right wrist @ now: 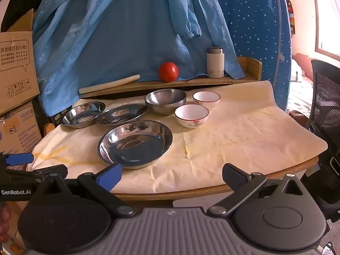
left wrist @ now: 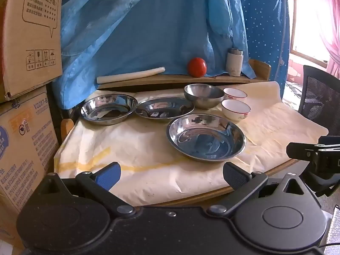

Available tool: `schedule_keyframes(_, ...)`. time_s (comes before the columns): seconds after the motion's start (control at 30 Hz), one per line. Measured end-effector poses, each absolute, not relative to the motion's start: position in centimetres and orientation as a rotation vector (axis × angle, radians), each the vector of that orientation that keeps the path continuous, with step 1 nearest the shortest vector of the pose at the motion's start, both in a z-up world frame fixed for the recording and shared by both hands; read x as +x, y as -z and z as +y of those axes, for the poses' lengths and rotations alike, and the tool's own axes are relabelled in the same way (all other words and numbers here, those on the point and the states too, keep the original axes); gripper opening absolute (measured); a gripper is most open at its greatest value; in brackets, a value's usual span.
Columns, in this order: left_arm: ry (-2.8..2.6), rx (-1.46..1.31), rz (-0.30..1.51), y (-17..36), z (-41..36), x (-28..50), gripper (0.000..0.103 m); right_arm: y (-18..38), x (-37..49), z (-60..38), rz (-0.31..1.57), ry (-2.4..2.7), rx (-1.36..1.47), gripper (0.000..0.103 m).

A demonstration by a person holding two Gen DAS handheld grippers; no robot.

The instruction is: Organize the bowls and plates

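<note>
Three steel plates lie on the paper-covered table: a large near one (left wrist: 205, 137) (right wrist: 135, 143), a middle one (left wrist: 164, 107) (right wrist: 121, 114) and a far-left one (left wrist: 108, 108) (right wrist: 83, 113). A steel bowl (left wrist: 204, 95) (right wrist: 165, 101) stands behind them. Two white red-rimmed bowls stand to its right, one nearer (left wrist: 235, 108) (right wrist: 191, 115), one farther (left wrist: 234, 94) (right wrist: 206, 98). My left gripper (left wrist: 172, 174) is open and empty at the table's front edge. My right gripper (right wrist: 172, 175) is open and empty at the front edge, right of the left one.
A wooden shelf (right wrist: 191, 81) at the back holds a red tomato (left wrist: 196, 67) (right wrist: 168, 71), a white flask (left wrist: 234, 62) (right wrist: 215, 62) and a rolled white sheet (left wrist: 130, 74). Blue cloth hangs behind. Cardboard boxes (left wrist: 27, 63) are stacked left; a black mesh chair (right wrist: 325, 110) stands right.
</note>
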State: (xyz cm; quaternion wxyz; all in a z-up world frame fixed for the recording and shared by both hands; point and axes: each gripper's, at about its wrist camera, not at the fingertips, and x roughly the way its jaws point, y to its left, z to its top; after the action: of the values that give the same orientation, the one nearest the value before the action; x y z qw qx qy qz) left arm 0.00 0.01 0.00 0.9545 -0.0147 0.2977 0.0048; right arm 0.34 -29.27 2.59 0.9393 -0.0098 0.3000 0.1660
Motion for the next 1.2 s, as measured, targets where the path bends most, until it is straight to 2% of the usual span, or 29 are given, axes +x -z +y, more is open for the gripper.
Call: schedule_keyframes(1.2,-0.019,-0.006,0.603,-0.5,-1.2,-0.3,0.102,-3.3,0.1,-31.1,0.598,-0.341,0.002,0.103)
